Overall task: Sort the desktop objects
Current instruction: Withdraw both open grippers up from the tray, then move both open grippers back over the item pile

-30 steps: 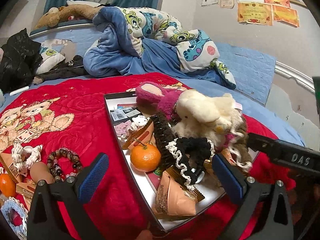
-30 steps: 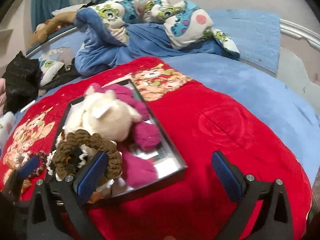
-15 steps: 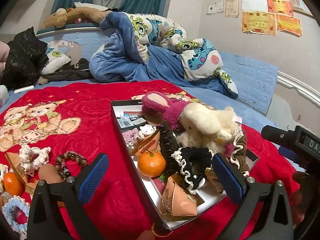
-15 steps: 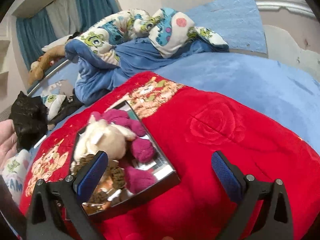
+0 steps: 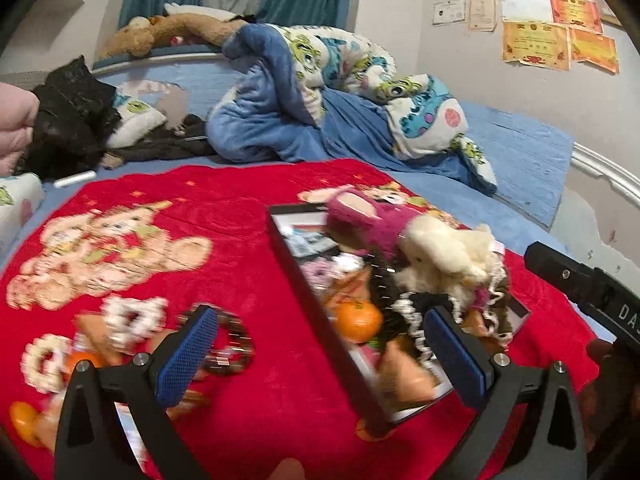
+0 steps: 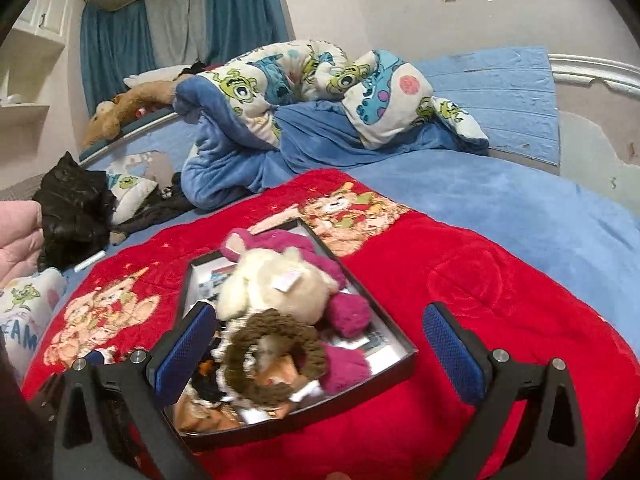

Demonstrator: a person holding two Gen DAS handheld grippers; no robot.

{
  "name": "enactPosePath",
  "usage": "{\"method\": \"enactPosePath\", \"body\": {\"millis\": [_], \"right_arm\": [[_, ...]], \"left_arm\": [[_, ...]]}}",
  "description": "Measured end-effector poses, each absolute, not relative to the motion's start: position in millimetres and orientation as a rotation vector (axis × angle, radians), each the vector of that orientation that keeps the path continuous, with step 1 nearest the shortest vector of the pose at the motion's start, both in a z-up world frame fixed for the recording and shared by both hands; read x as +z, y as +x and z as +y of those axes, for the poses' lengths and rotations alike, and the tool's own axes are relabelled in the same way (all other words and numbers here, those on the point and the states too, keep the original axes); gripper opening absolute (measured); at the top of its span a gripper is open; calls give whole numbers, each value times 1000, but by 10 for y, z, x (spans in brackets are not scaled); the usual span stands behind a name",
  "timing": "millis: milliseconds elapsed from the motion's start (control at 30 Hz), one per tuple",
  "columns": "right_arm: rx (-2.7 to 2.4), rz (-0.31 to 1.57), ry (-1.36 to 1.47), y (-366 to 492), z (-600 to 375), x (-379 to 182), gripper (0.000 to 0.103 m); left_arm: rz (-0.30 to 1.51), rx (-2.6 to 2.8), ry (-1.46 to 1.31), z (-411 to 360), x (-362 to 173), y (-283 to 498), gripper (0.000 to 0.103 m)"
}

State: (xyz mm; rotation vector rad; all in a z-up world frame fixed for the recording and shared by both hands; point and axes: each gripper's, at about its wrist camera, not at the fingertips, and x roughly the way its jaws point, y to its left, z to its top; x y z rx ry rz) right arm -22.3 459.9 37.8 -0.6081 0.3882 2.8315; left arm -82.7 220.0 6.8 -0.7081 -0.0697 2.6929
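Both grippers are spread wide and hold nothing: the left gripper (image 5: 320,354) hangs above the black tray's (image 6: 362,382) near left rim, the right gripper (image 6: 320,350) over its near end. In the tray lie a cream plush (image 6: 276,290), a pink plush (image 6: 348,314), a tangerine (image 5: 357,320) and a brown scrunchie (image 6: 274,354); a bead bracelet (image 5: 232,344) lies left of the tray on the red blanket (image 6: 480,300)

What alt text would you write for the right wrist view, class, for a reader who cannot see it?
The open right gripper hovers empty over a black tray on a red blanket, heaped with a cream plush toy, a pink plush toy and a brown knitted ring. Behind lies a rumpled cartoon quilt.
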Motion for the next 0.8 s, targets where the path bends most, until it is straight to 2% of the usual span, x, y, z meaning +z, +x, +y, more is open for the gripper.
{"method": "enactPosePath", "body": {"millis": [400,567,800], "right_arm": [[2945,413,-606,-319,3977,466,103],[3004,428,-643,-419,3617,458,103],[3090,360,-696,-486,3143,410,103]], "left_arm": [[-49,2951,-692,683,485,-619,103],[-157,3021,-709,63,449,-532,103],[-121,3061,-778,-342,243,-460,103]]}}
